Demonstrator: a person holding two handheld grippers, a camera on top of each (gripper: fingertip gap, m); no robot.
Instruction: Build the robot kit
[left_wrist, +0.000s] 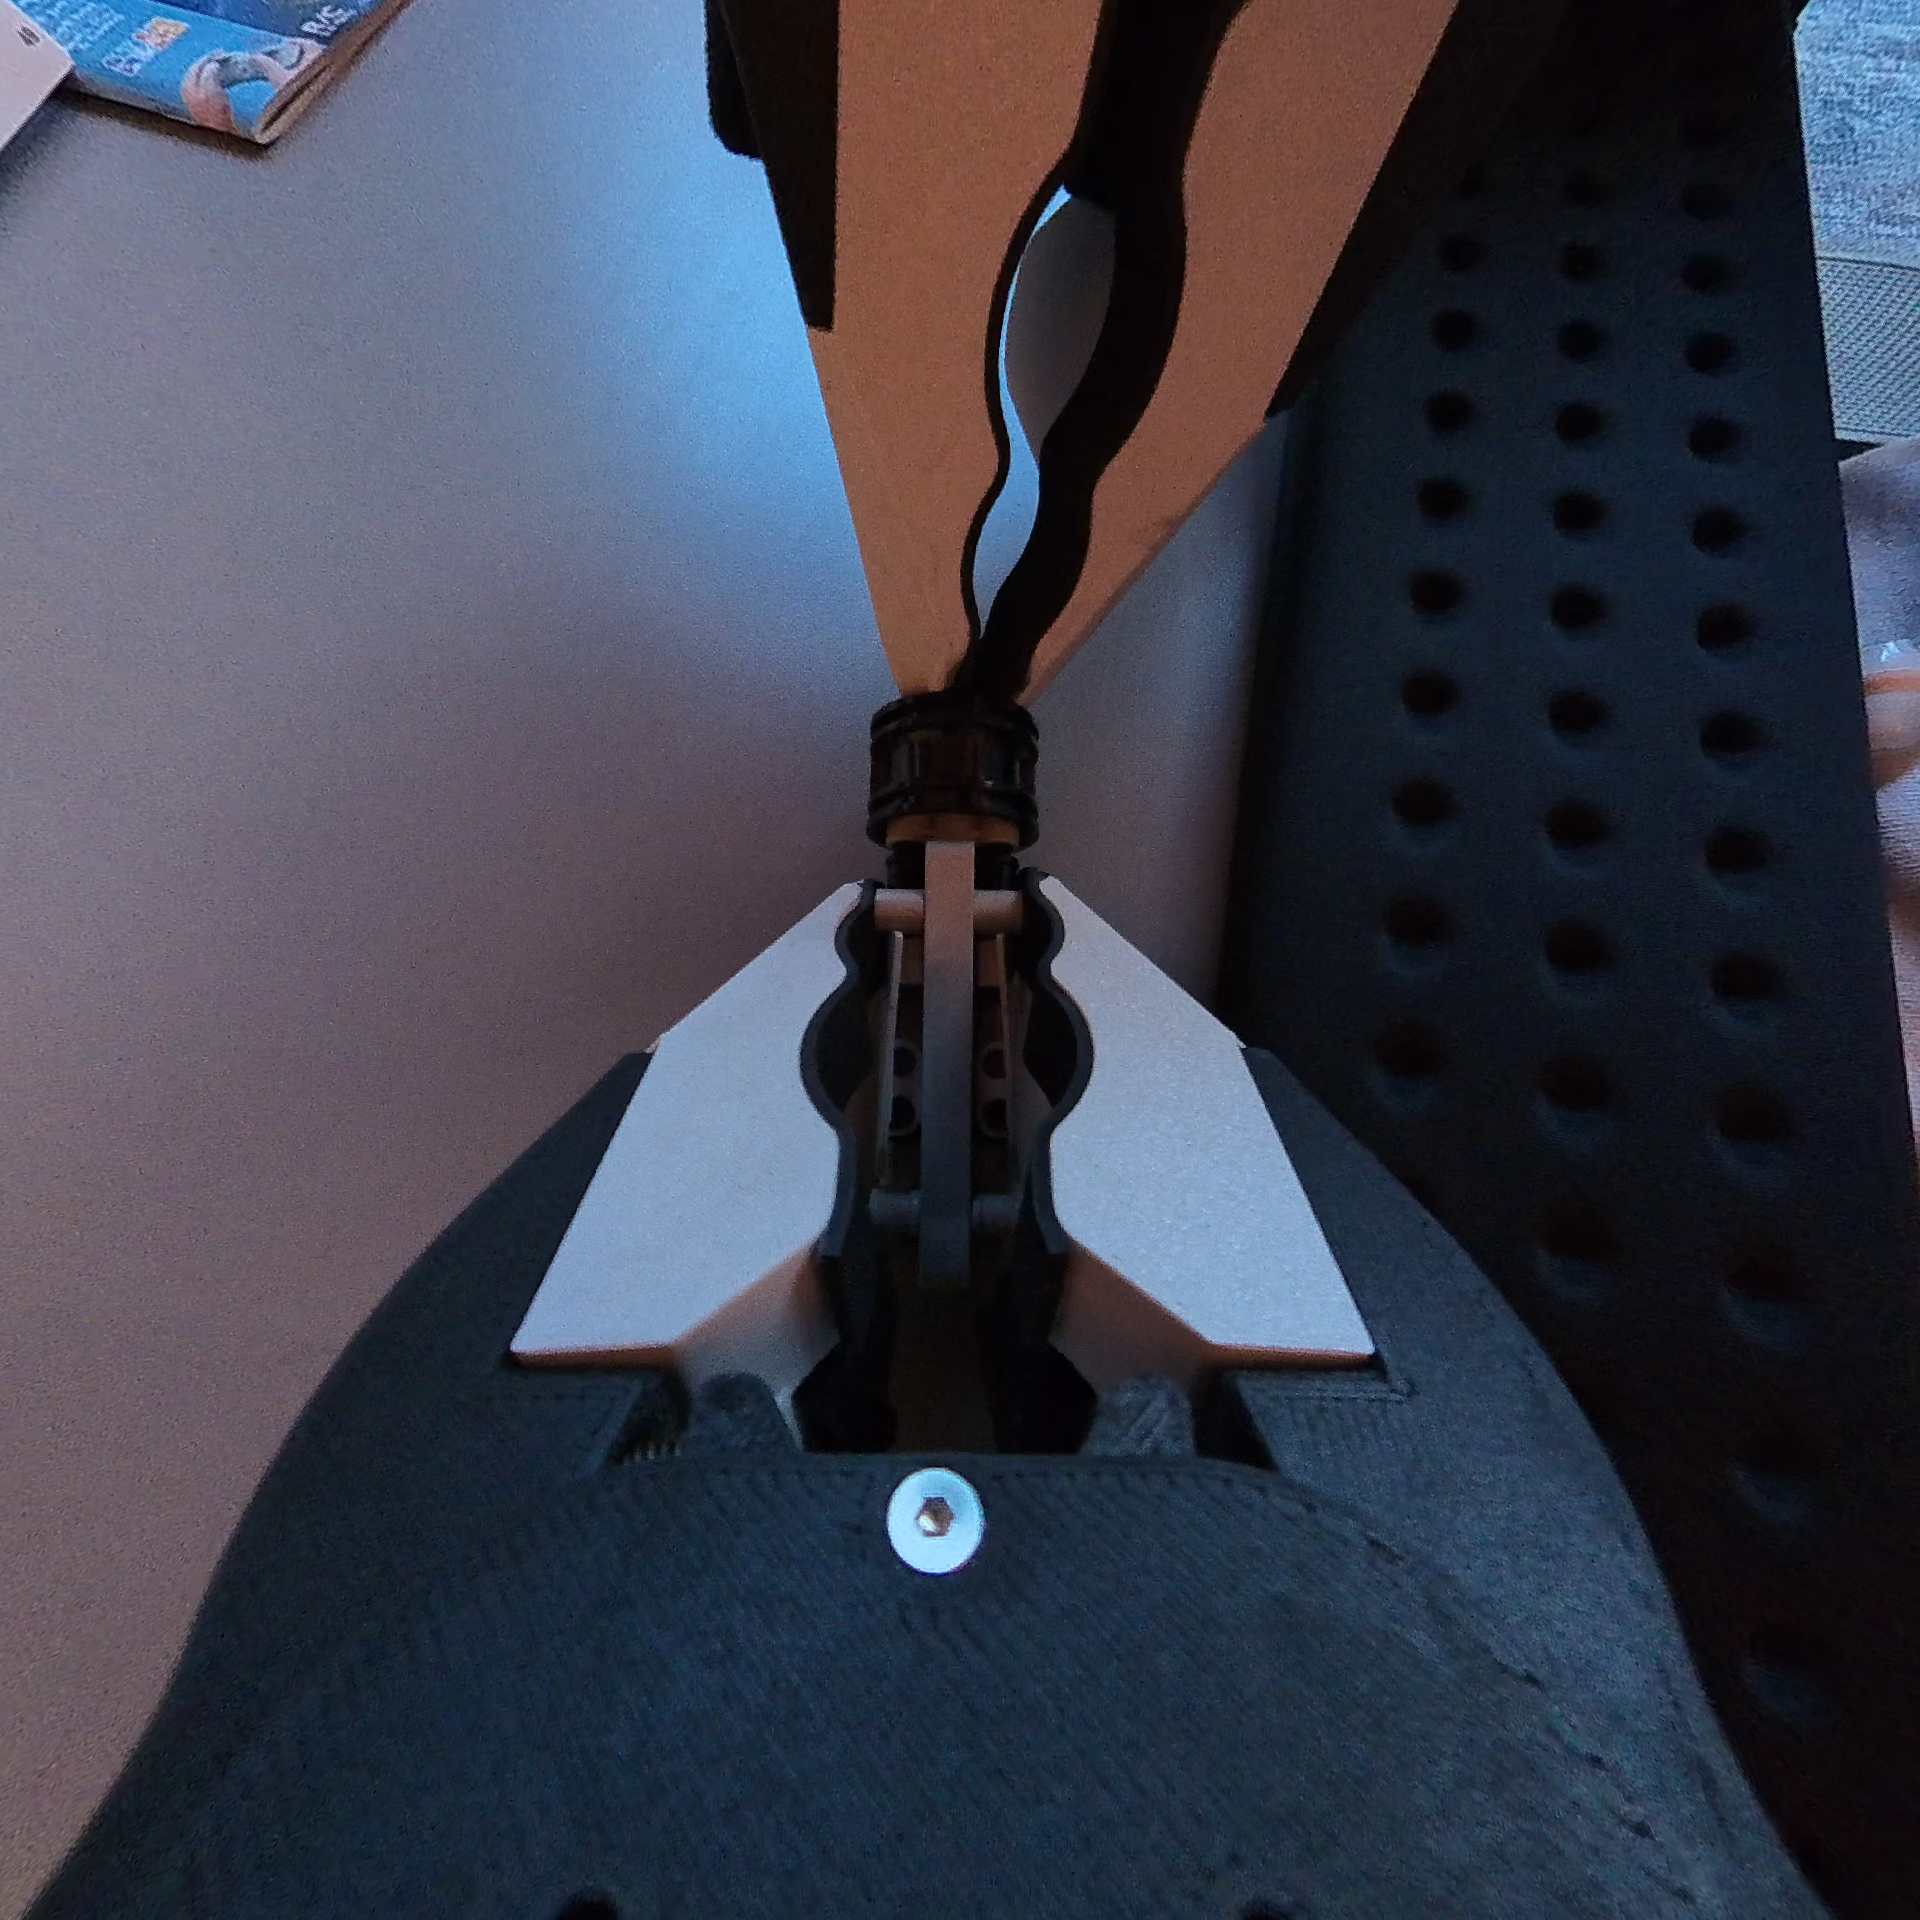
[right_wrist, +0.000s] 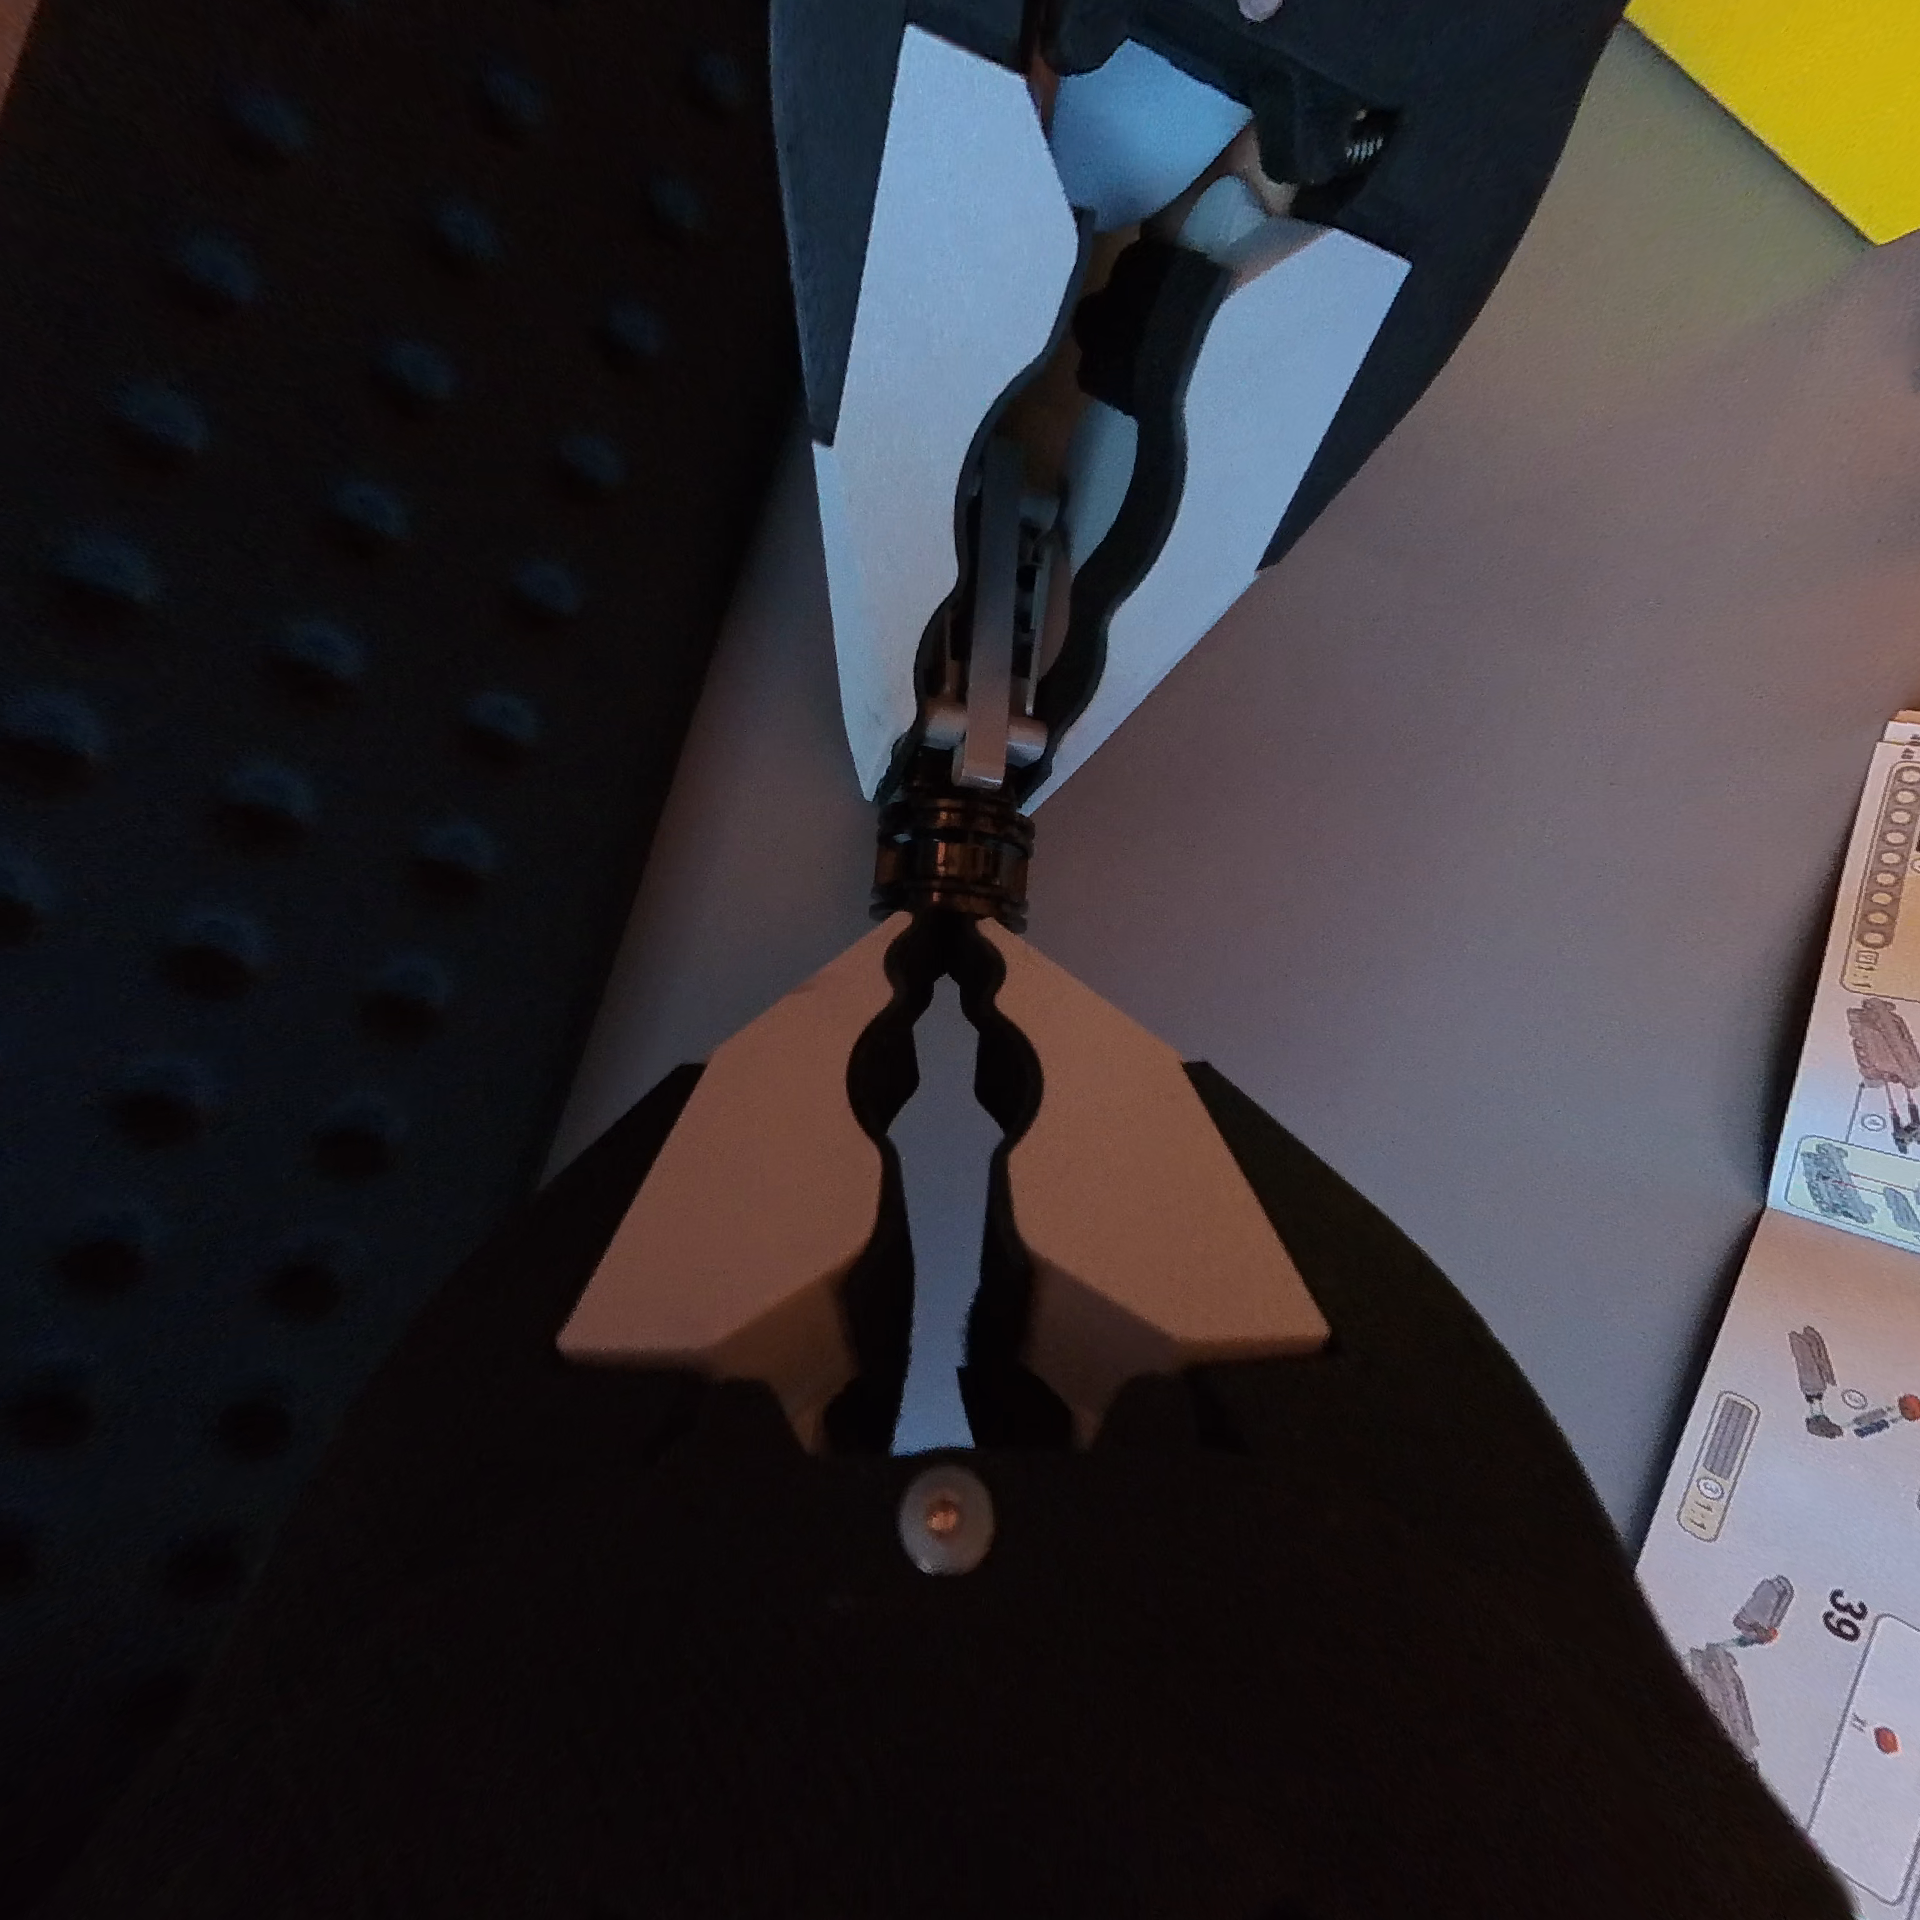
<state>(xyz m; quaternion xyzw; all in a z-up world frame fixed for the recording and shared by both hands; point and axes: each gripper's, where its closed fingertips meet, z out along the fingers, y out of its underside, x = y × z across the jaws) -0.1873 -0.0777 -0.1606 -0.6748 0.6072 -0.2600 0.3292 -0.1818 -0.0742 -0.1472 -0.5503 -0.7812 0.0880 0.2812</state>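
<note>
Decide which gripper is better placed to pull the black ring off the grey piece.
Right, probably. The right gripper pinches at the black ring alone with its tips, while the left gripper is clamped along the grey piece behind it, so it can steady that.

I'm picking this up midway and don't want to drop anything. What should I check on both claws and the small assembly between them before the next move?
1. Left claw clamped on grey beam assembly: ok.
2. Right claw shut at black ribbed wheel: ok.
3. Wheel fully seated on assembly: cannot tell.
4. Claws aligned tip to tip: ok.
5. Black perforated panel clear of both claws: ok.
6. Instruction booklet clear of claws: ok.
</note>
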